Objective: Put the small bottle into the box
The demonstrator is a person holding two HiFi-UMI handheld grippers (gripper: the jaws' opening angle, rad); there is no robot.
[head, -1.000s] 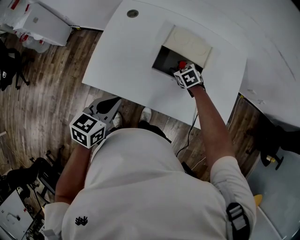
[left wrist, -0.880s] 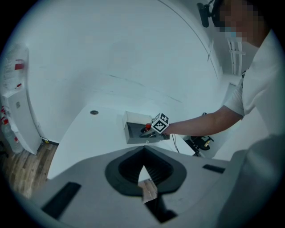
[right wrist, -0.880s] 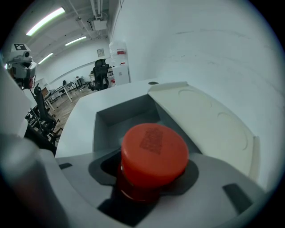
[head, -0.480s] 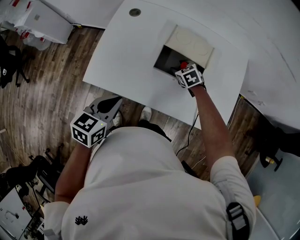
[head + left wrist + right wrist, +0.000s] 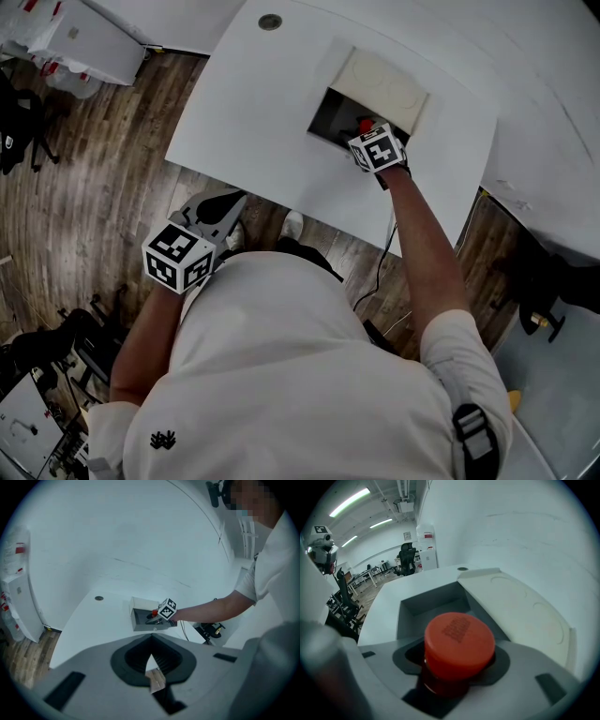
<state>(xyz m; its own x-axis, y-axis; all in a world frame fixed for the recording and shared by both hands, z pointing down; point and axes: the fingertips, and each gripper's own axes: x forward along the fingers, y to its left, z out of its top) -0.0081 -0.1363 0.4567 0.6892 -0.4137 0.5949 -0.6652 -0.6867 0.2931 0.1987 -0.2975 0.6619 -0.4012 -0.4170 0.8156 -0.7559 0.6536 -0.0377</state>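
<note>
The small bottle (image 5: 459,639), dark with a red cap, stands upright between the jaws of my right gripper (image 5: 457,667), which is shut on it. The jaws have just been closing slightly with the bottle still between them. In the head view the right gripper (image 5: 367,134) holds the bottle's red cap (image 5: 366,125) over the near right part of the open grey box (image 5: 330,112). The box's cream lid (image 5: 380,80) lies folded back behind it. My left gripper (image 5: 220,202) hangs shut and empty off the table's near edge, far from the box (image 5: 140,620).
The white table (image 5: 253,112) has a round grommet (image 5: 270,21) at its far side. Wood floor (image 5: 84,187) lies to the left, with a white cabinet (image 5: 84,37) at the far left. A black cable (image 5: 380,267) hangs below the table's near edge.
</note>
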